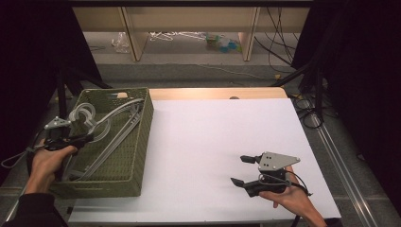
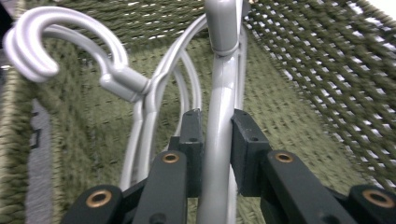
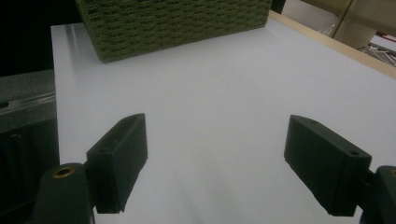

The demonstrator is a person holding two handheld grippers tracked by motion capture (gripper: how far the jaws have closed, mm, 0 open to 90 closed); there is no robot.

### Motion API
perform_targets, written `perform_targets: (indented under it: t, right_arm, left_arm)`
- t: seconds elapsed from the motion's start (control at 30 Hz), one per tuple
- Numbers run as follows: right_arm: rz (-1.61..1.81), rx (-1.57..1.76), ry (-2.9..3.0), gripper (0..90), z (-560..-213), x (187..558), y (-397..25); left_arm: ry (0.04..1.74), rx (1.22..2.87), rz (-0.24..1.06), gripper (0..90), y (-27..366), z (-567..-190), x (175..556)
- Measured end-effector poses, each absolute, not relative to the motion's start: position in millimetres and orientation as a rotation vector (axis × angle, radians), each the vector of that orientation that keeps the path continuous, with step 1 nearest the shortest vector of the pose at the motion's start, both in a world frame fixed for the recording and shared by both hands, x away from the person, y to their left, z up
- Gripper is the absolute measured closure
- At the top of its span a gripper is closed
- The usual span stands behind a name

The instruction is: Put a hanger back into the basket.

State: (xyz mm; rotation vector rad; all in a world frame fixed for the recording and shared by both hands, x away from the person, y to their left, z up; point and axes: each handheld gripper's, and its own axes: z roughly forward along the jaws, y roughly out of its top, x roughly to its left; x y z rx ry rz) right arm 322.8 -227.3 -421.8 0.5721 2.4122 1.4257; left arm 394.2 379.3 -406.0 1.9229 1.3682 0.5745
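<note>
With my left gripper [image 2: 212,135] clamped on a grey plastic hanger [image 2: 219,93] inside the green woven basket [image 1: 137,142], I lift straight up, clear of the other hangers, my right gripper [image 1: 243,170] waiting open beside the basket.

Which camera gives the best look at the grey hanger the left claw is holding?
The left gripper view: the hanger runs close-up between the left claw's jaws, its hook visible. The high view shows it smaller, lying in the green basket. The right gripper view shows that basket's outer wall.
</note>
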Motion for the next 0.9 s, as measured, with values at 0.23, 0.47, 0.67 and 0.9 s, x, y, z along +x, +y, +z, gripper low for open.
perform_targets:
  t: [0.23,0.47,0.67,0.9]
  right_arm:
    - [1.435,0.569,2.405,22.4,-422,323,-226]
    - [1.426,0.570,2.414,22.4,-422,323,-227]
    - [1.424,0.572,2.419,22.4,-422,323,-227]
    - [1.436,0.572,2.413,22.5,-423,323,-226]
  left_arm:
    - [1.416,1.886,0.605,73.6,378,-409,395]
    - [1.464,1.884,0.677,69.2,377,-413,397]
    - [1.474,1.890,0.707,68.0,376,-415,397]
    - [1.508,1.883,0.742,66.3,375,-416,399]
